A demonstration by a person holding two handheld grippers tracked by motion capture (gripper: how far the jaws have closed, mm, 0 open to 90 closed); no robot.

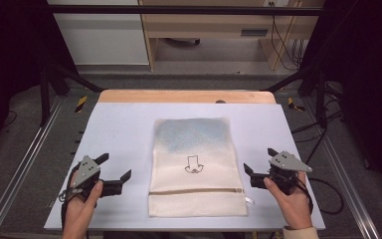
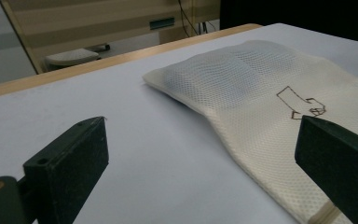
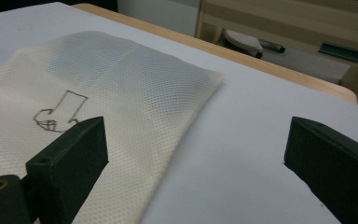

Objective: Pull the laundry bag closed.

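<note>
A cream mesh laundry bag lies flat in the middle of the white table. It carries a small dark printed figure and a zipper across its near end, and something bluish shows through its far half. My left gripper rests open just left of the bag, nothing between its jaws. My right gripper rests open just right of it, also holding nothing. The left gripper view has the bag to the right; the right gripper view has the bag to the left.
A wooden strip runs along the table's far edge. Beyond it stand a wooden cabinet and cables on the floor. Black frame bars surround the table. Bare table surface lies on both sides of the bag.
</note>
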